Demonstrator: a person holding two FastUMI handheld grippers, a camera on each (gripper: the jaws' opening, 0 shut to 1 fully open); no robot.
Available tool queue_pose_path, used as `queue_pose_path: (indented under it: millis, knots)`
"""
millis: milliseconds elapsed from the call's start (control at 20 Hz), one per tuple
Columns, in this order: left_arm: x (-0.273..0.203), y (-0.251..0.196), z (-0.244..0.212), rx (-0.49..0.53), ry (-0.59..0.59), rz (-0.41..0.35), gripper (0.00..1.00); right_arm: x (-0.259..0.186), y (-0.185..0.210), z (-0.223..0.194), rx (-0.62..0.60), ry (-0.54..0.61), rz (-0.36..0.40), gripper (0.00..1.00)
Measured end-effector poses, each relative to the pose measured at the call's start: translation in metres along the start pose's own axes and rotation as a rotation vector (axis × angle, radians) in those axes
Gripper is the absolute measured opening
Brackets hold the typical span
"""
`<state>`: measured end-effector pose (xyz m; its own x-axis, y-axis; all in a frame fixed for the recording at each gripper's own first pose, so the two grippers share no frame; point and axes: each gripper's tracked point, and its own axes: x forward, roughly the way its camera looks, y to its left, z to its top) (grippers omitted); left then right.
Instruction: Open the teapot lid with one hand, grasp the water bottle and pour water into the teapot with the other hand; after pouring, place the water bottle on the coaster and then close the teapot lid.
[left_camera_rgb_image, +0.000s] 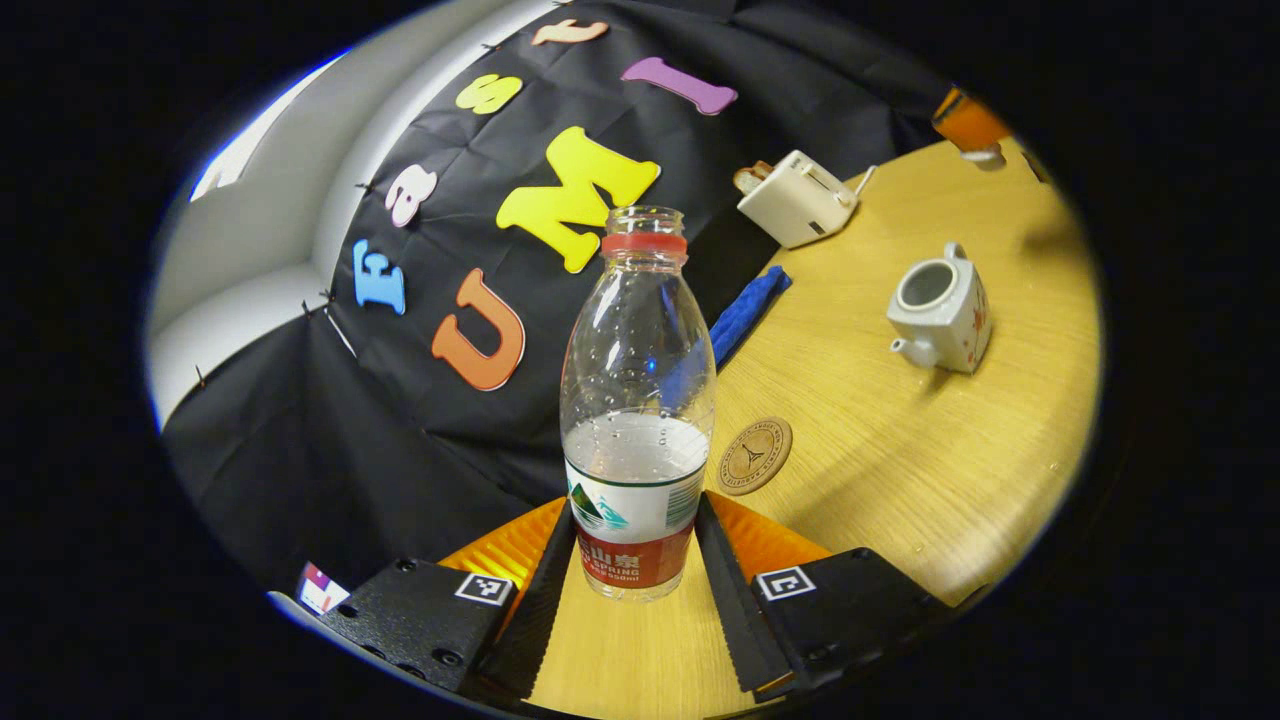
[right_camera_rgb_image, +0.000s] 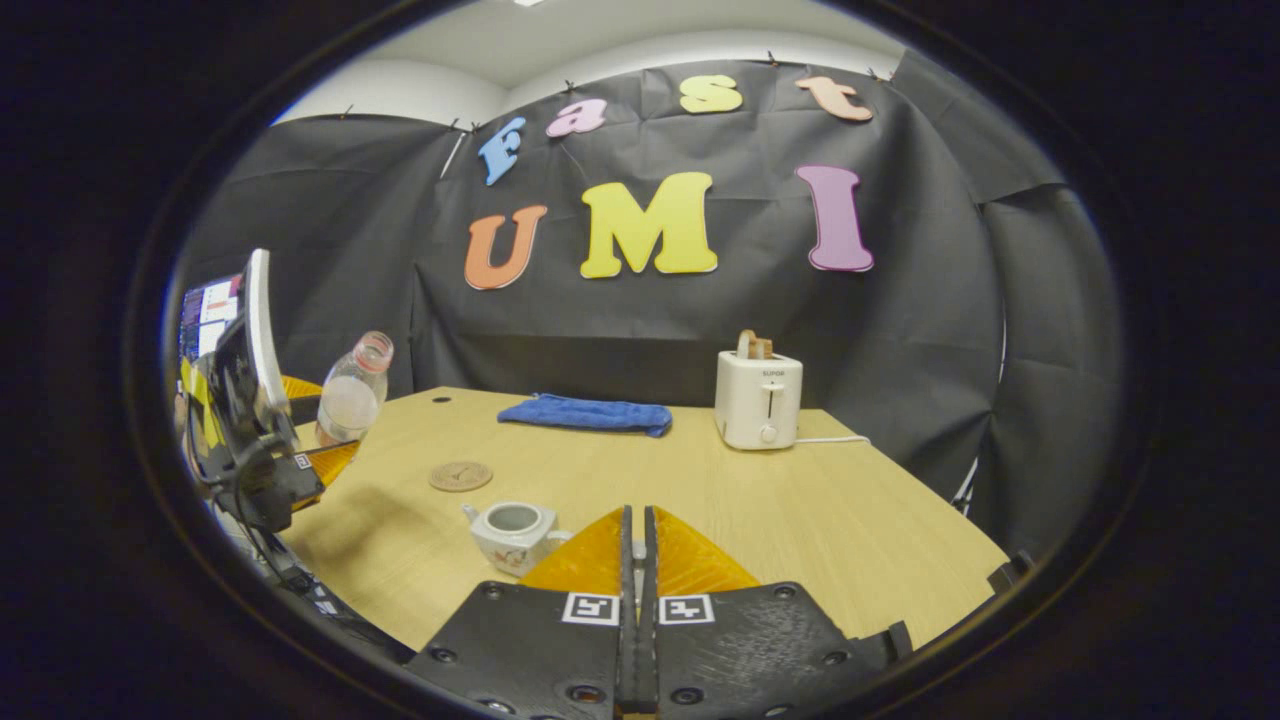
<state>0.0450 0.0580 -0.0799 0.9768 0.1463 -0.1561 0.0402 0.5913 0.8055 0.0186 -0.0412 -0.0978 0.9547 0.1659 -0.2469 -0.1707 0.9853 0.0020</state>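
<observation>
Left tool (left_camera_rgb_image: 636, 560) pinches the clear plastic water bottle (left_camera_rgb_image: 637, 400) upright; the round cork coaster (left_camera_rgb_image: 755, 456) lies just right of it, lower centre. Right tool (right_camera_rgb_image: 636, 560) is pressed together.

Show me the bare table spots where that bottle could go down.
The coaster lies bare, apart from the teapot. Open wood runs between the blue cloth and the teapot, and in front of the toaster to the table's right edge. The bottle's corner, by the left gripper, is crowded.
</observation>
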Motion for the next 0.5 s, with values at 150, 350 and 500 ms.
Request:
queue_pose_path:
  millis: [150,350,500]
  knots:
    - [-0.001,-0.001,0.004,0.123,-0.004,0.004,0.73,-0.003,-0.007,-0.003,0.003,0.002,-0.006,0.0]
    - [0.009,-0.016,0.014,0.302,-0.015,0.001,0.73,-0.006,-0.017,-0.004,0.017,-0.004,-0.017,0.0]
    - [0.01,-0.015,0.016,0.388,-0.013,0.009,0.73,-0.007,-0.024,-0.008,0.025,0.001,-0.023,0.0]
